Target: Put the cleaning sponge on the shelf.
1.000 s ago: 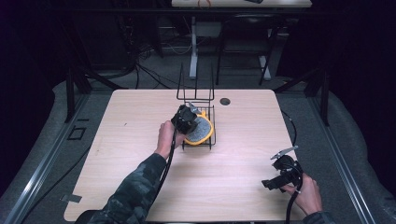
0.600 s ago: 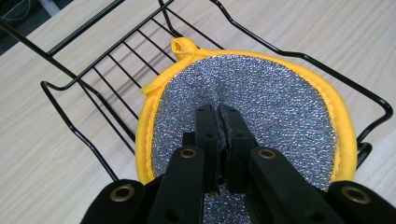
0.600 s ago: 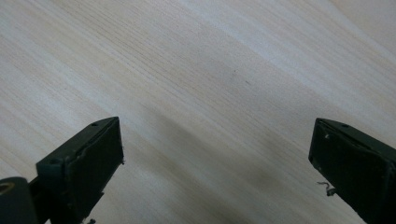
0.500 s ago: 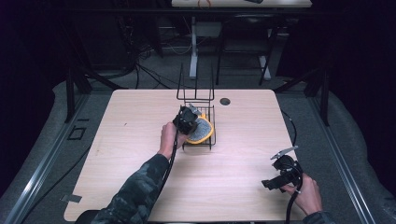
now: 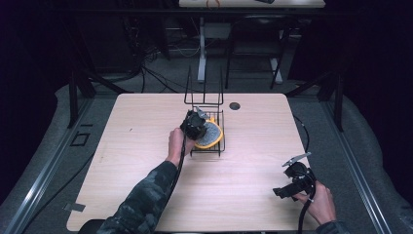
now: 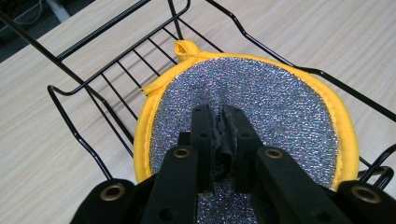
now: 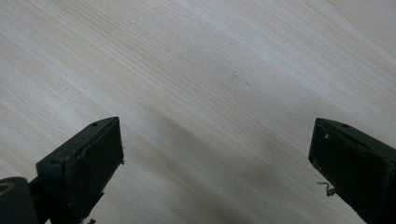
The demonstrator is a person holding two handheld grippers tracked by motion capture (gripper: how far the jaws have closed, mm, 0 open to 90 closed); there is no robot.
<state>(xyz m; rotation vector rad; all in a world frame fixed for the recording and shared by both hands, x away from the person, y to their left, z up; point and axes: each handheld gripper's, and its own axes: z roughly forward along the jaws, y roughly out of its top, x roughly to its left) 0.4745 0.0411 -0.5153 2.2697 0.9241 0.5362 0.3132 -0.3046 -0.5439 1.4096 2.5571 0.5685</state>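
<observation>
Plainly, nothing readable is printed on any of the things: no brand, label or lettering can be made out.

One round scouring pad [image 6: 261, 100], silver mesh with a yellow border and a small yellow loop at its rim, lies inside one black wire rack [image 6: 88, 88] on the tabletop [image 5: 146, 126]. Two grippers are in hand. The left gripper [image 6: 219, 122] points down into the rack, and its jaws stand nearly together, pinching a small fold of the pad's silver mesh between their tips. They have just been easing apart a little, with the mesh still caught between them. The pad spreads out on all sides of these jaws, its loop beyond the tips and to their left, the rack's wires ringing it further out.

The right gripper [image 7: 219, 158] is held at the near right corner of the tabletop, well apart from the rack. Its jaws are spread wide with nothing between them, only bare pale wood ahead of them.

Beyond the rack, one small dark round grommet [image 5: 234, 106] sits in the tabletop. The rack's tall wire back [image 5: 203, 90] rises on the far side of the pad.
</observation>
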